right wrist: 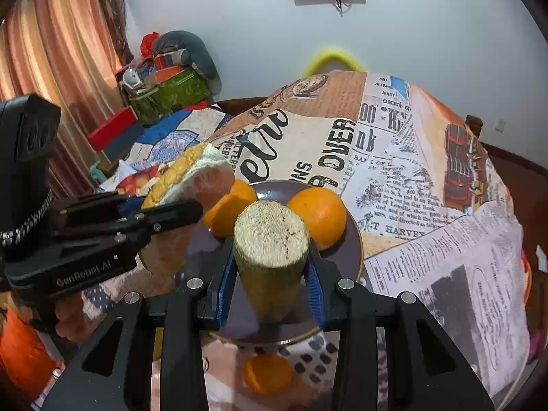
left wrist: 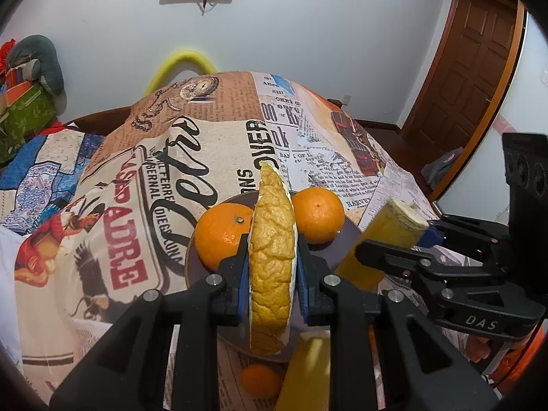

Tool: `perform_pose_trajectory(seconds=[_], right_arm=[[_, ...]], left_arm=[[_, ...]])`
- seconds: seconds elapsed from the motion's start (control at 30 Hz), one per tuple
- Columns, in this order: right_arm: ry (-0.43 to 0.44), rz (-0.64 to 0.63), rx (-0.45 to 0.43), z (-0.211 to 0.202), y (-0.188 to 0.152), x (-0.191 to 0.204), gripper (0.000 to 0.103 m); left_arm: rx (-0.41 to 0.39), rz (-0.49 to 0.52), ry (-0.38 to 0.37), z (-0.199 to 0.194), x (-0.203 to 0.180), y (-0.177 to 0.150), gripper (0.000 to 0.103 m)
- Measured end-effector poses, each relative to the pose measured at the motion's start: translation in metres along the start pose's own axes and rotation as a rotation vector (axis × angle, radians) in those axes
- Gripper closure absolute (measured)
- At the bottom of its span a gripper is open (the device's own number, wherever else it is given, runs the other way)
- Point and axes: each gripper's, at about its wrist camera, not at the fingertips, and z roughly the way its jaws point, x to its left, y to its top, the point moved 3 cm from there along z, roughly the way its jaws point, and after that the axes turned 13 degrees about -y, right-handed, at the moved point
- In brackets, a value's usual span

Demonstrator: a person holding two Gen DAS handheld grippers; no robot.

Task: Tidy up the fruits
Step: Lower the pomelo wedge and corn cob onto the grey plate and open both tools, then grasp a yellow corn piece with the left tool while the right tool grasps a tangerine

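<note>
My left gripper is shut on a wedge of pomelo with bumpy yellow rind, held above a dark purple plate. Two oranges sit on that plate. My right gripper is shut on a yellow-green cut stalk, like sugarcane, also above the plate. The right gripper shows in the left wrist view, to the right. The left gripper with its wedge shows in the right wrist view, to the left. A third orange lies on the cloth in front of the plate.
The table is covered with a newspaper-print cloth. A yellow chair back stands behind it. A green box with clutter and a curtain are at the far left. A brown door is at the right.
</note>
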Motion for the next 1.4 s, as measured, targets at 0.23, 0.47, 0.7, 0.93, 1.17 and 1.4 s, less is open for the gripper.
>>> perform_pose_trajectory(seconds=[0.23, 0.47, 0.7, 0.93, 1.17, 1.4], right_arm=[[0.015, -0.006, 0.009, 0.017, 0.01, 0.003, 0.069], [0.034, -0.017, 0.04, 0.03, 0.007, 0.007, 0.068], [0.034, -0.001, 0.068, 0.033, -0.003, -0.001, 0.068], [0.015, 0.011, 0.036, 0.015, -0.003, -0.009, 0.068], [-0.008, 0.023, 0.014, -0.007, -0.007, -0.014, 0.068], [-0.022, 0.033, -0.009, -0.033, -0.019, -0.012, 0.068]], left_arm=[[0.014, -0.017, 0.004, 0.011, 0.008, -0.001, 0.08], [0.041, -0.024, -0.005, 0.018, 0.011, -0.002, 0.08], [0.043, -0.023, -0.009, 0.017, 0.008, -0.001, 0.077], [-0.009, 0.012, 0.011, -0.004, -0.006, 0.008, 0.063], [-0.004, 0.032, 0.02, -0.025, -0.02, -0.001, 0.063], [0.037, 0.048, 0.021, -0.041, -0.035, -0.027, 0.063]])
